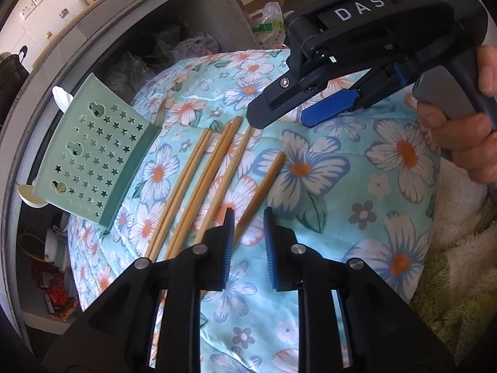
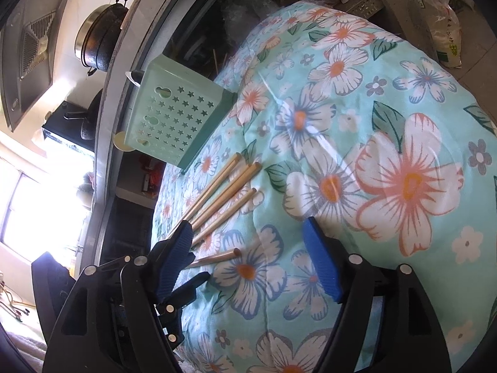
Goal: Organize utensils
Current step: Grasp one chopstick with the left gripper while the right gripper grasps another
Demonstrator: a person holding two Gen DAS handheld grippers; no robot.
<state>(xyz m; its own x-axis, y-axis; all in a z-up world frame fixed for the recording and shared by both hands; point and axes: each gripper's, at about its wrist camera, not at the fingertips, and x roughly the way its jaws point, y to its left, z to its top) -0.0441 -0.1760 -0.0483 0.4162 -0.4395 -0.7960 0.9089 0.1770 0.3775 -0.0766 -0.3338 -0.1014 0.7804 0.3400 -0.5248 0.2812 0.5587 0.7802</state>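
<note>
**Chopsticks and holder: position**

You have six wooden chopsticks (image 1: 198, 186) lying flat on the flowered cloth, roughly parallel. Two pairs lie with their sticks touching; a fifth lies just beside them. The sixth chopstick (image 1: 264, 186) lies slightly apart on the far side from the holder and is angled a little differently. The pale green holder (image 1: 90, 152), a plastic box with star-shaped holes and a darker green rim, lies tipped on its side beside the chopsticks, at the cloth's edge.

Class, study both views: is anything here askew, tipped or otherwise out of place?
Yes. The green utensil holder lies tipped on its side at the edge of the floral cloth, so it cannot stand ready. One chopstick lies apart from the other chopsticks.
</note>
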